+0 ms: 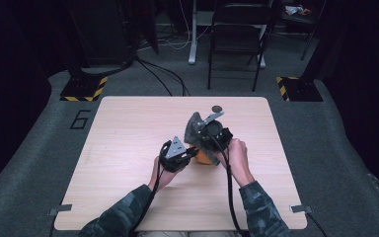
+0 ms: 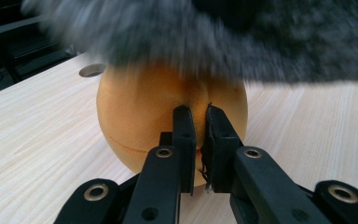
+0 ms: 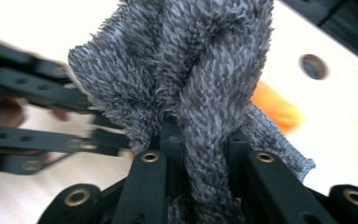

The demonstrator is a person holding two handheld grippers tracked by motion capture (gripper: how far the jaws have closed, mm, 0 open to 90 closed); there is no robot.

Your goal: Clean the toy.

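A round orange soft ball [image 1: 203,158] rests on the wooden table [image 1: 128,133] between my two hands. In the left gripper view the ball [image 2: 140,112] sits right in front, and my left gripper [image 2: 199,114] is shut, pinching a small crease of its surface. My left gripper [image 1: 192,154] reaches the ball from the left. My right gripper [image 3: 205,133] is shut on a fluffy grey cloth [image 3: 186,65], which bunches up between its jaws. From above, my right gripper [image 1: 203,136] holds the cloth [image 1: 195,126] just over the ball. The cloth [image 2: 214,37] hangs blurred above the ball.
A round hole [image 1: 217,108] lies in the table behind the grippers. Beyond the far edge stand a black folding chair [image 1: 237,29], cables on the floor and striped stand bases [image 1: 84,89]. Bare tabletop spreads to the left and right of the hands.
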